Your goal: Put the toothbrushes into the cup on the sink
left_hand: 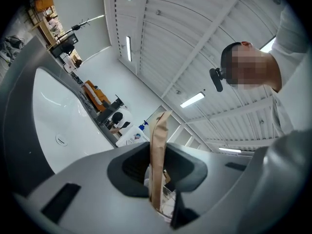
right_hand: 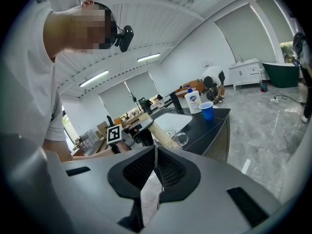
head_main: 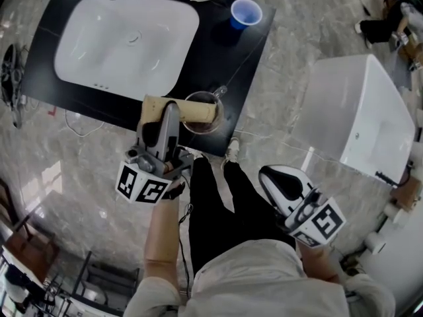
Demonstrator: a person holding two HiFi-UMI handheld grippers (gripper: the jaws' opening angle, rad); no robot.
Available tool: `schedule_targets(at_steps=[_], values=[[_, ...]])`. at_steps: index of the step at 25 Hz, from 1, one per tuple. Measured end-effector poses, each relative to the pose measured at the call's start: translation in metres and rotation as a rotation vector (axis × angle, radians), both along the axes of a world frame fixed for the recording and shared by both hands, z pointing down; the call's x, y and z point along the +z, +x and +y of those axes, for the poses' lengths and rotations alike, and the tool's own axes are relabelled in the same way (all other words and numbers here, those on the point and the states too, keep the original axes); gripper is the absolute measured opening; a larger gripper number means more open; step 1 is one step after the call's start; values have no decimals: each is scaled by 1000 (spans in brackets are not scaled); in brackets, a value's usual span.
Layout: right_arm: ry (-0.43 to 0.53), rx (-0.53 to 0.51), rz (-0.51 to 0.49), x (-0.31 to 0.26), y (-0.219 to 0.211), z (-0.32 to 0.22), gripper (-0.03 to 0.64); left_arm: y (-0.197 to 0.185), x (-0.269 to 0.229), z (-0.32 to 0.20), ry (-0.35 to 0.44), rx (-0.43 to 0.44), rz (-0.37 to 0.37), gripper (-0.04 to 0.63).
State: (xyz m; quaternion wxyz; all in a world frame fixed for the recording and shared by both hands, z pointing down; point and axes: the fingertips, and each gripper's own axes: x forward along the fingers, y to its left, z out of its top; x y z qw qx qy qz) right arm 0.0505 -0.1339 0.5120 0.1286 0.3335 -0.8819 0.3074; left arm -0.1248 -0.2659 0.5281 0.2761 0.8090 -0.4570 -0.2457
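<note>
While the left gripper (head_main: pixel 170 111) reaches out roughly level, clamped on a tan toothbrush packet (head_main: pixel 192 111) held over the glass cup (head_main: pixel 200 127) at the black counter's (head_main: pixel 254 51) near edge, the right gripper (head_main: pixel 269 176) hangs lower, angled down, jaws pressed together on nothing. A white basin (head_main: pixel 125 41) and a blue cup (head_main: pixel 245 12) sit beyond; marble floor (head_main: pixel 291 84) surrounds.

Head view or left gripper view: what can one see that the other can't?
Only the head view shows the blue cup on the black counter, and the right gripper low at the right. Only the left gripper view shows the ceiling lights and the camera on the person's head. Both show the white sink basin and the left gripper shut on a flat tan packet.
</note>
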Motion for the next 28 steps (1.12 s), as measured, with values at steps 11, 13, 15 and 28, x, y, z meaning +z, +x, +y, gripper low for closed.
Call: schedule_targets(at_steps=[11, 13, 15, 28], values=[[-26, 56, -16, 18, 17, 6, 44, 13, 10, -3, 9, 60, -38, 103], [-28, 60, -19, 19, 19, 9, 44, 15, 11, -2, 6, 69, -44, 128], [-27, 62, -20, 18, 20, 9, 44, 16, 13, -2, -1, 64, -59, 160], [94, 34, -35, -30, 24, -7, 44, -24, -9, 16, 1, -78, -155, 245]])
